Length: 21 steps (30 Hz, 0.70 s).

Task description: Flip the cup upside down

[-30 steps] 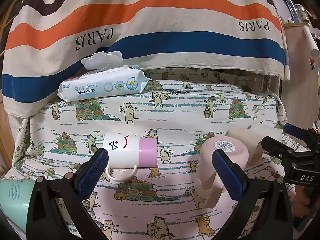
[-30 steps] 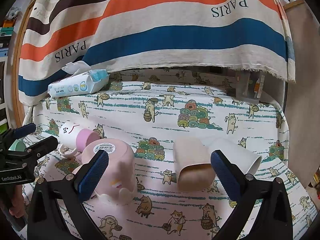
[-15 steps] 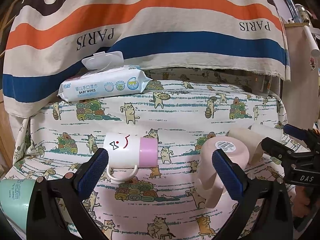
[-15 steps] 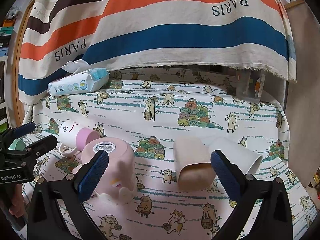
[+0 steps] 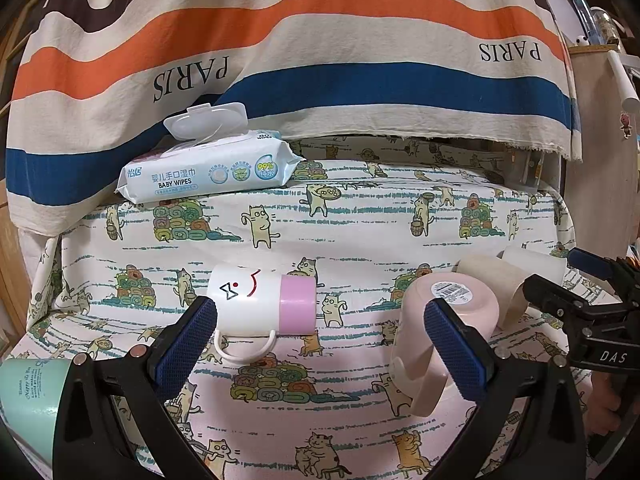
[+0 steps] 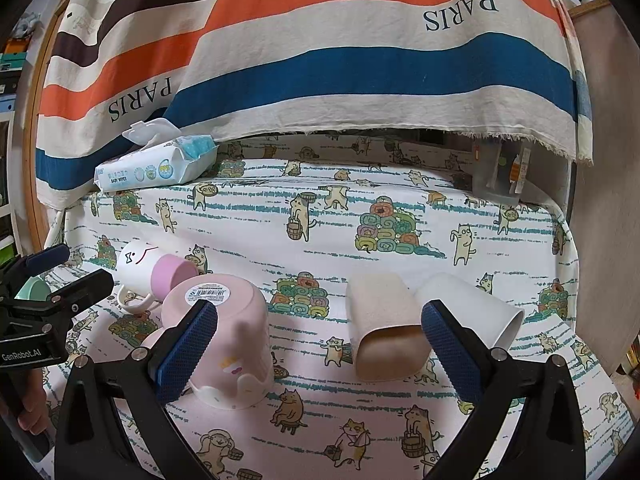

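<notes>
Both grippers hovering low over cat-print cloth tabletop [image 6: 360, 208], left gripper [image 5: 320, 336] and right gripper [image 6: 320, 336] each with blue-padded fingers spread wide, gripping nothing. Pale pink plastic cup [image 6: 224, 328] already mouth-down between them, barcode sticker on its upturned base. White mug with pink band [image 5: 264, 300], beige tumbler [image 6: 384, 328] and white cup [image 6: 468, 304] lying on sides nearby.

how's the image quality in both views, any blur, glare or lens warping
Left wrist view: strong fisheye bending of the striped PARIS cloth, dark vignette corners, sharp print on the blue baby wipes pack, no glare. Right wrist view: same barrel warp, soft even light, faint shadows; slight smear on the upside-down pink cup with barcode sticker.
</notes>
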Each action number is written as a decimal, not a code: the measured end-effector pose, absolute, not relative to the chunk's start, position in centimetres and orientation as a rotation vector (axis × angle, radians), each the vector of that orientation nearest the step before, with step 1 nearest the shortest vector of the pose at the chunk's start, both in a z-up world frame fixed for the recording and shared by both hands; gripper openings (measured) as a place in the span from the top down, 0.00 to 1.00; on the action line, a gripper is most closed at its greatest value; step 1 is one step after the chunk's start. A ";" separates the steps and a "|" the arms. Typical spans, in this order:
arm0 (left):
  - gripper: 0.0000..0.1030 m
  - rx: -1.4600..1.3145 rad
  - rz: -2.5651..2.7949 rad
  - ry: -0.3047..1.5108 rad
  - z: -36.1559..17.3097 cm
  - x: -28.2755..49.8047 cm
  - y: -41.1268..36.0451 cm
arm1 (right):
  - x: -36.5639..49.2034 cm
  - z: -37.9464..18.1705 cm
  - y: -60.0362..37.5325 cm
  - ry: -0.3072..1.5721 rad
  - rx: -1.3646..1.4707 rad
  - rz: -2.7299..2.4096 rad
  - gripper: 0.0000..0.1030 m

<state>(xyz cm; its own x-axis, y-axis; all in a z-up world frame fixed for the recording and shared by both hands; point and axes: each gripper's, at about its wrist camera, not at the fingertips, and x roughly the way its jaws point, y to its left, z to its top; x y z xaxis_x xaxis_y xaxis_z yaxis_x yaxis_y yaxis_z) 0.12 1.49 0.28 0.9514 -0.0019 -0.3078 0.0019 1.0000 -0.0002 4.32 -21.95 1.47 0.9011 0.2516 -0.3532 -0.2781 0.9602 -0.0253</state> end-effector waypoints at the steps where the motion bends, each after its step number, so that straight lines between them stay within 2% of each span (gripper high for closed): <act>1: 0.00 0.000 -0.002 0.313 0.3 0.1 1.5 | 4.4 1.4 -22.0 0.356 -0.076 0.274 0.01; 21: 0.00 0.001 -0.002 0.314 0.3 0.2 1.5 | 4.4 1.4 -22.0 0.356 -0.076 0.275 0.01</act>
